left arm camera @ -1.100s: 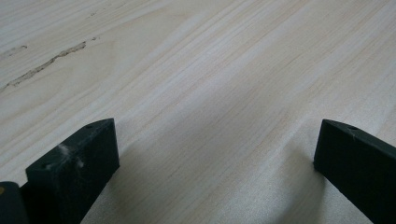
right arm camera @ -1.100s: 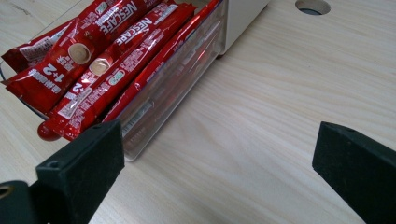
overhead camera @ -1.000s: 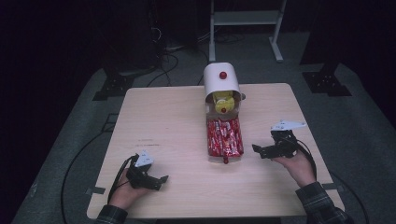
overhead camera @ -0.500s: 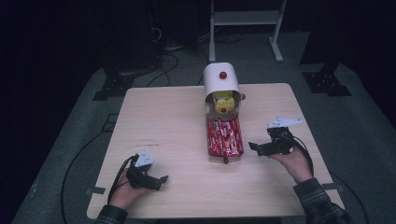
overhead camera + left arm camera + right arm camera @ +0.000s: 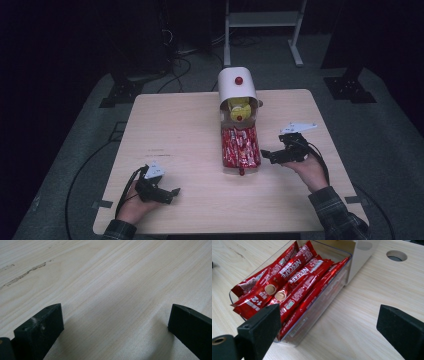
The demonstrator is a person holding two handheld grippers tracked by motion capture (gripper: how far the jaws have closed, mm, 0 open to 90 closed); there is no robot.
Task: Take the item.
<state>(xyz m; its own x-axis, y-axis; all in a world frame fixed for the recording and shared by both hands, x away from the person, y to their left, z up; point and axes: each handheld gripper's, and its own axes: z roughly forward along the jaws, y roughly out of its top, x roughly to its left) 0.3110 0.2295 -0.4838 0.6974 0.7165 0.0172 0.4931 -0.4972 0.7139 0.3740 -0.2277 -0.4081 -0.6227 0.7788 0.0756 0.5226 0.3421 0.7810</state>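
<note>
A: What differs from before?
B: The right gripper (image 5: 267,156) has come closer to the red sachets (image 5: 287,287); jaws spread, empty.
A: And the sachets?
B: In the clear tray (image 5: 317,315), just beside its left jaw.

Wooden table (image 5: 190,130) bearing sachet tray (image 5: 224,160)

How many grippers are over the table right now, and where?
2. The left gripper sits near the table's front left, jaws open on bare wood. The right gripper is beside the clear tray of red sachets, jaws open.
</note>
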